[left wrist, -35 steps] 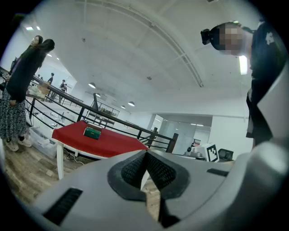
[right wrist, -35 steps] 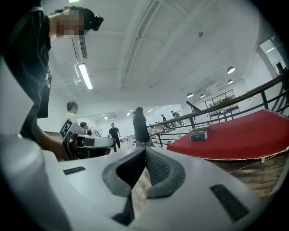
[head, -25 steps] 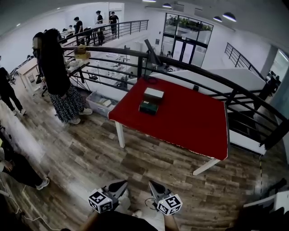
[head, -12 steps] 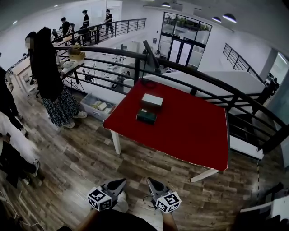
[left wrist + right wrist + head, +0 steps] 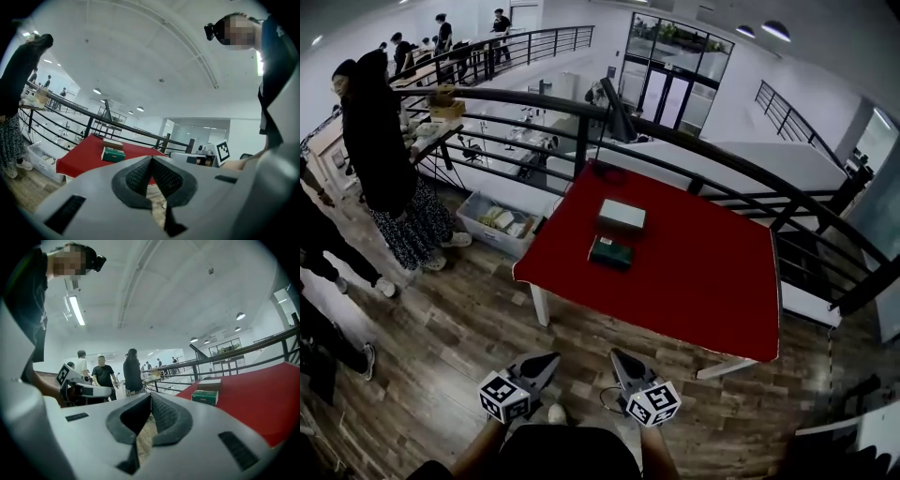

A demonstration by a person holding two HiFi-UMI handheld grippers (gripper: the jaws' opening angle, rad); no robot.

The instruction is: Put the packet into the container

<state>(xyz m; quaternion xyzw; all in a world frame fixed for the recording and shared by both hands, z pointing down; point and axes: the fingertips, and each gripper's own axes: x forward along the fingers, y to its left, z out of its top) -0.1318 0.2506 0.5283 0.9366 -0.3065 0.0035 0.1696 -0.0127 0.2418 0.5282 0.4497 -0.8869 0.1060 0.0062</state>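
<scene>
a: how far along is this?

b: nothing is picked up yet. the green packet (image 5: 610, 251) lies on the red table (image 5: 703, 277), toward its far left part. a pale box (image 5: 622, 217) sits just behind it, close, though i can't tell whether they touch. i take the pale box for the container. from this far off i can't see if its top is open.

a: and the grippers?

b: both are held low in front of the person, over the wood floor (image 5: 441, 328) and well short of the table's near edge. the left gripper (image 5: 551, 359) has its pads pressed together with nothing between them. the right gripper (image 5: 618, 357) is the same: closed up and empty.

a: so the step in hand is getting within reach.

b: i'd say so. it's best to come up at the near left side of the table, so the packet is straight ahead rather than a stretch across the red top. that line passes the table leg (image 5: 541, 305) and a person in dark clothes (image 5: 380, 141) standing off to the left, so keep a little right of both.

a: and the jaws?

b: spread one pair before it gets to the packet, wider than the packet's narrow side, and bring it in level from the near side. keep the other gripper free to steady the box.

a: main risk?

b: arriving with the jaws closed. the tip would likely shove the packet into the box behind it.
</scene>
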